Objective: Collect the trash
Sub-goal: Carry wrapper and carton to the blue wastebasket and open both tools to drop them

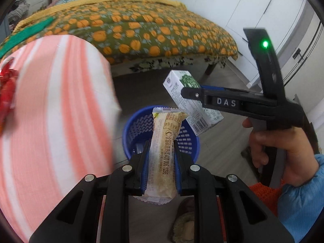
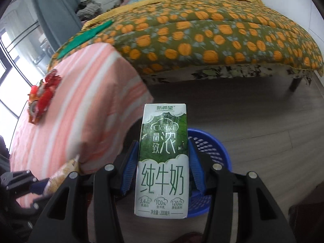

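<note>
My left gripper point(image 1: 161, 147) is shut on a beige snack wrapper point(image 1: 164, 147), held upright above a blue mesh waste basket point(image 1: 190, 141) on the floor. My right gripper point(image 2: 163, 147) is shut on a green and white milk carton point(image 2: 162, 162), with the blue basket point(image 2: 214, 149) just behind and below it. In the left wrist view the right gripper point(image 1: 192, 93) and its carton point(image 1: 182, 99) hang beside the basket, to the right of the wrapper. A red crumpled wrapper point(image 2: 43, 97) lies on the pink striped cloth point(image 2: 85, 105); in the left wrist view this red wrapper point(image 1: 7, 93) sits at the far left.
A bed with an orange-patterned quilt point(image 2: 202, 36) fills the background, a green strip point(image 2: 87, 36) lying on its left part. White cabinets point(image 1: 253, 10) stand at the right. The pink striped surface point(image 1: 56, 117) is close on the left. Wooden floor point(image 2: 263, 125) surrounds the basket.
</note>
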Demonstrator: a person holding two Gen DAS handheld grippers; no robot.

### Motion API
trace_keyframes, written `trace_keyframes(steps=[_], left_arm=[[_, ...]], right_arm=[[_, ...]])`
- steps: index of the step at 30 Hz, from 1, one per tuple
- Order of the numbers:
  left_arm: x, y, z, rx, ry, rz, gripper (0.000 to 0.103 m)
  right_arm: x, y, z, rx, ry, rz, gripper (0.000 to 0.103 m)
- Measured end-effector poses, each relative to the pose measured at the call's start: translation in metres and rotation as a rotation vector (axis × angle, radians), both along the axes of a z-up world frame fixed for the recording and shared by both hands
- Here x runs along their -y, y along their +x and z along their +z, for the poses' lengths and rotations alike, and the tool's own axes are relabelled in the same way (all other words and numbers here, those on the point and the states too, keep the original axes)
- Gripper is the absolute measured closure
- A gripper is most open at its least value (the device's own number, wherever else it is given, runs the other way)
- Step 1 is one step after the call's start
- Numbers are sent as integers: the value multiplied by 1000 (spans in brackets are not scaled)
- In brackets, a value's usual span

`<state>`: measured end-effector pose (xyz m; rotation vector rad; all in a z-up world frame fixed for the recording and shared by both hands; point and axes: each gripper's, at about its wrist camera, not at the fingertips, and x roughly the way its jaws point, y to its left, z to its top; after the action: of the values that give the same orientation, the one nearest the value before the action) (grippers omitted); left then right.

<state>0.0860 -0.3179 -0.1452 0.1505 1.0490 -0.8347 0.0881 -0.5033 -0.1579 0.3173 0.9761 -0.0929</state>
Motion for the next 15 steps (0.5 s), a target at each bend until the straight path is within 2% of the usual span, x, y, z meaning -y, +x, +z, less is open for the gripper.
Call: trace_keyframes(steps=[5, 15], left_arm=[[31, -1, -26, -36, 11, -2, 83], [69, 2, -65, -54, 53, 0, 83]], right_arm=[[23, -7, -15, -5, 3, -26, 55], [63, -20, -43, -19, 98, -104, 55]])
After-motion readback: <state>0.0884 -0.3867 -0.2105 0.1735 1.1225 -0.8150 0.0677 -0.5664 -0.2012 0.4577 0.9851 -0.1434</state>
